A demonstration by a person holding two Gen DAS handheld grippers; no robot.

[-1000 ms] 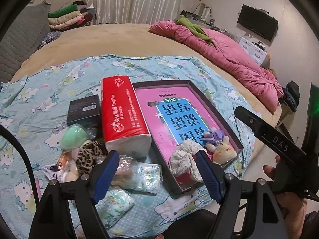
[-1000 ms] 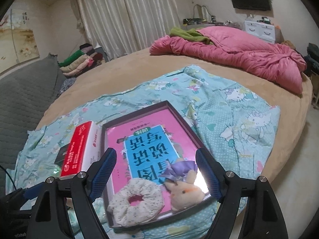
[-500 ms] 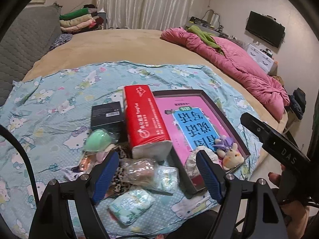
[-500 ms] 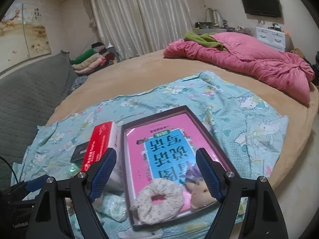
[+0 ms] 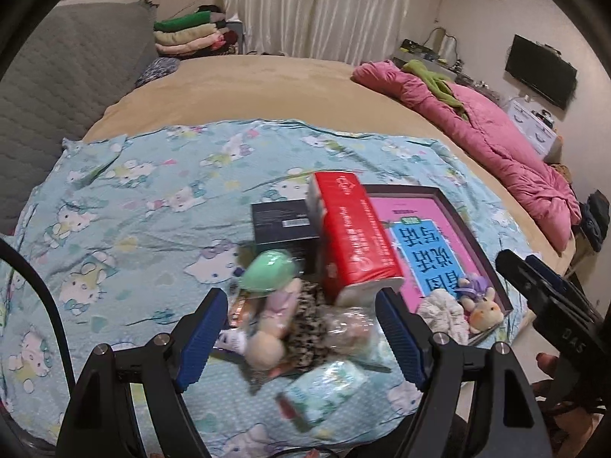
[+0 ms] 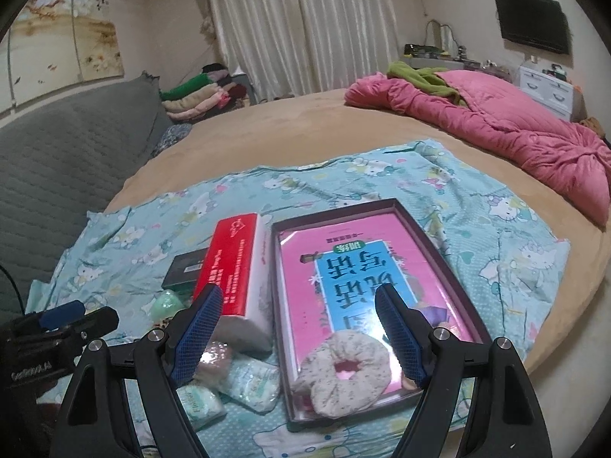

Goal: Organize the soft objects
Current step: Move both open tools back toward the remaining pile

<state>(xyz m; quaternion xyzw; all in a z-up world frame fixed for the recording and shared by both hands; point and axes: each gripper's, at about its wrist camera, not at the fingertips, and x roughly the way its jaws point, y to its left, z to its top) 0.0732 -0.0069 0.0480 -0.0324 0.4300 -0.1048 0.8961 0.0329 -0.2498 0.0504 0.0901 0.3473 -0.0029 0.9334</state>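
Two views served us. Through the left wrist camera, our left gripper [image 5: 301, 337] hung released, fingers spread over a heap of soft toys [image 5: 275, 305] beside the red tissue pack [image 5: 353, 236]. Through the right wrist camera, our right gripper [image 6: 298, 334] gaped empty above the speckled scrunchie [image 6: 343, 374] lying in the dark-rimmed tray [image 6: 439, 252].

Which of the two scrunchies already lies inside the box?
The pale speckled scrunchie, at the box's near end. The leopard-print scrunchie lies outside, in the pile beside the tissue pack.
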